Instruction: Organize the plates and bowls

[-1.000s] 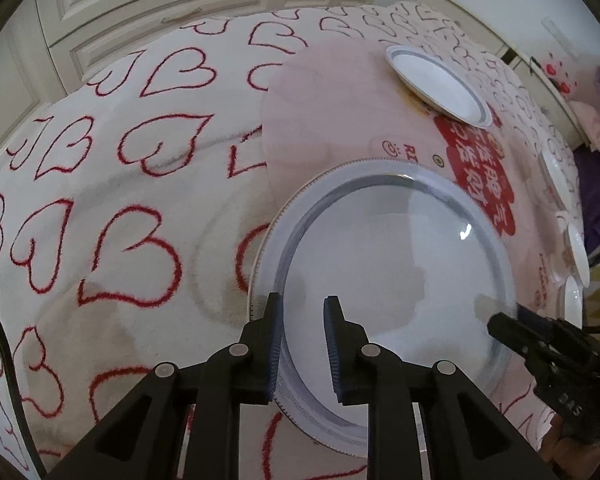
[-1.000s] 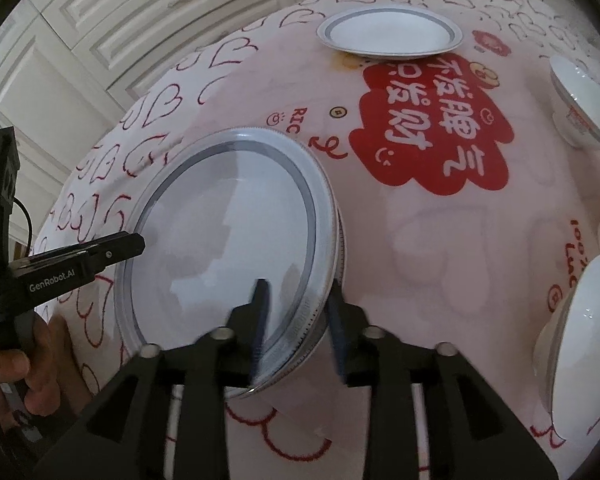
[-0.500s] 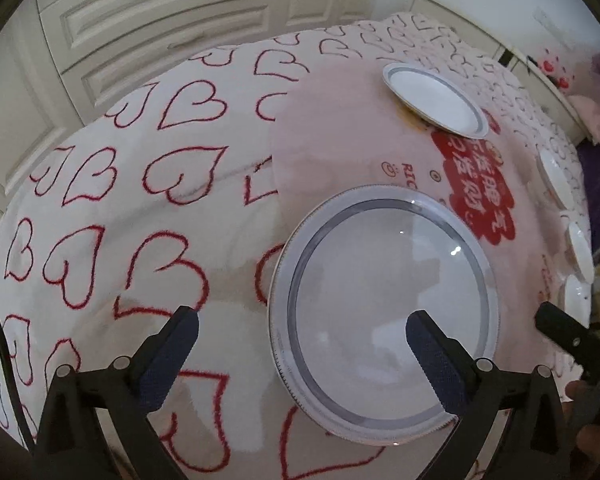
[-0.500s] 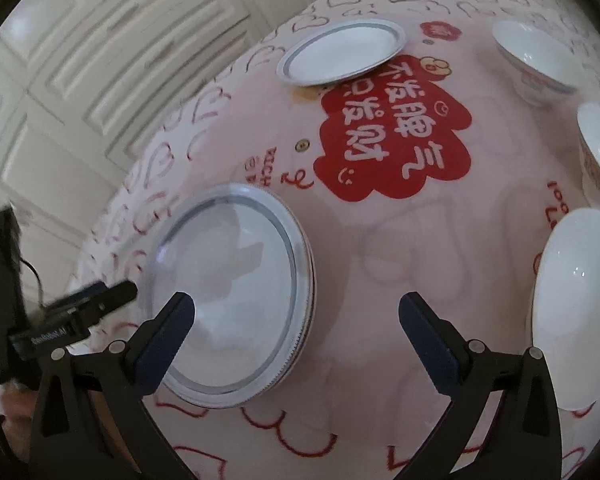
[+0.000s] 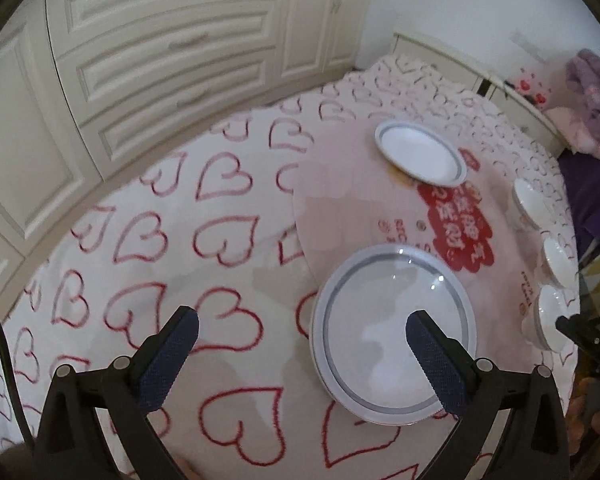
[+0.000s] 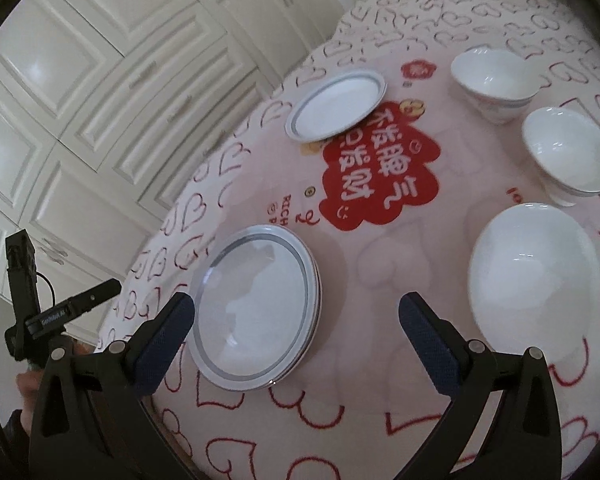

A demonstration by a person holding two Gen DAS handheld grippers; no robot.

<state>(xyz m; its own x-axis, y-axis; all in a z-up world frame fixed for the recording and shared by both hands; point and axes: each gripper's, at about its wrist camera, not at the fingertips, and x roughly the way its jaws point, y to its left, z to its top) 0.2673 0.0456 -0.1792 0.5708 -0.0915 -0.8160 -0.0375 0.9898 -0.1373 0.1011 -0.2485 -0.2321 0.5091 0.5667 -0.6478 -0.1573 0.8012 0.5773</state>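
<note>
Two grippers, left gripper (image 5: 302,336) and right gripper (image 6: 296,316), spread wide, above stacked plates (image 6: 256,308).

The stacked plates (image 6: 256,308) near the table's left edge look like glossy glazed ceramic, white with a grey rim band and bright glints. The three bowls (image 6: 534,276) along the right edge show the same smooth, shiny glaze. The tablecloth (image 5: 148,240) is matt, fuzzy fabric with red hearts; over it lies a smooth, translucent plastic sheet (image 6: 380,168). Each tool's (image 5: 302,336) pads (image 5: 168,364) are rough, knurled dark rubber on matt black plastic.
</note>
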